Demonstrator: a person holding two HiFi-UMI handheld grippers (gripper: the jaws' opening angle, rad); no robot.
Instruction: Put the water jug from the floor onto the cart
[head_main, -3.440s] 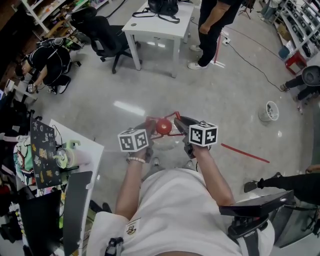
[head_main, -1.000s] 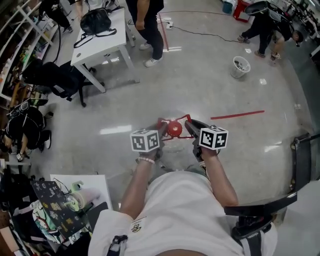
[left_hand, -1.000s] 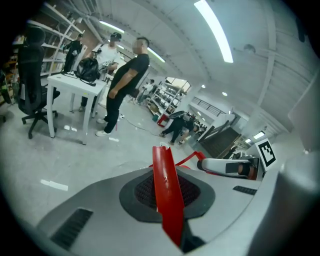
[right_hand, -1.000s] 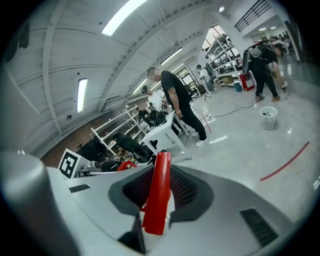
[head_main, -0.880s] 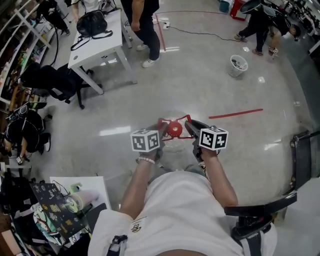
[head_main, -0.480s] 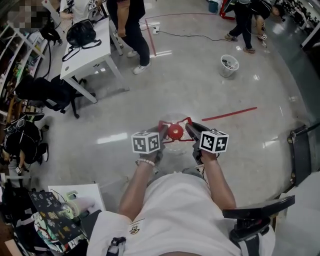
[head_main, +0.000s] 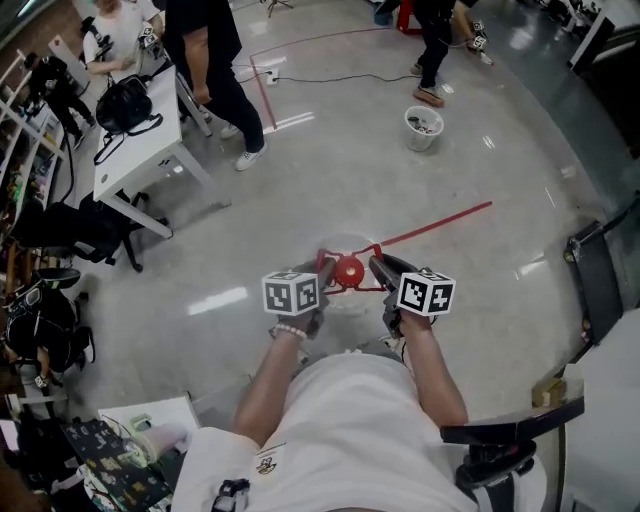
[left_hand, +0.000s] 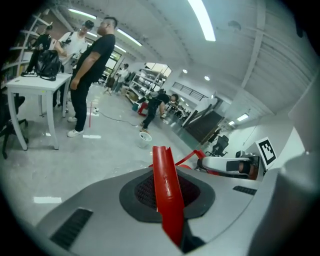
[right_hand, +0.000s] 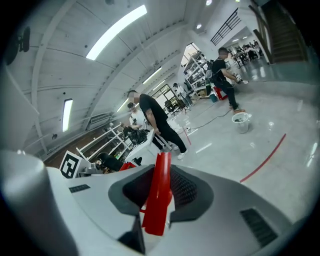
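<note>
Water jug (head_main: 349, 271) slung by red handle (left_hand: 167, 200), clenched between left gripper (head_main: 321, 264) and right gripper (head_main: 379, 266); both forearms stretched forward, side by side.

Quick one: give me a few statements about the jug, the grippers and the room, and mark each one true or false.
1. The left gripper and the right gripper are both clamped on the red handle of the water jug. True.
2. The water jug stands on a cart. False: it hangs from the grippers over the floor.
3. A white bucket stands on the floor ahead. True.
4. The black bag lies on the floor. False: it sits on the white table.
</note>
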